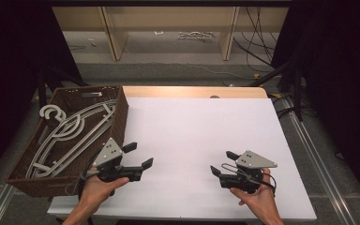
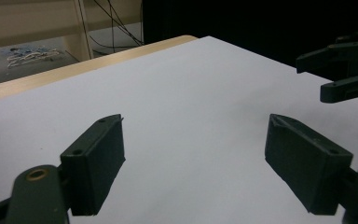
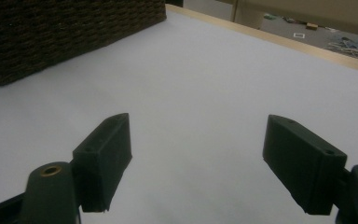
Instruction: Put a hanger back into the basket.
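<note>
Both claws hover with jaws wide and empty: left gripper [image 1: 138,155] beside the wicker basket [image 1: 120,117] holding grey hangers [image 1: 70,136]; right gripper [image 1: 223,163] well apart over the white table [image 1: 192,131]; cables [image 1: 258,42] trail across the floor beyond.

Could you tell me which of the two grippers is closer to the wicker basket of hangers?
The left gripper: it hovers beside the basket's near right corner, while the right gripper is across the white sheet.

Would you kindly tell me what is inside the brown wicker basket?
The wicker basket holds several grey clothes hangers, stacked and overlapping, one hook curling over the left rim. Their exact number and anything beneath them are hidden.
</note>
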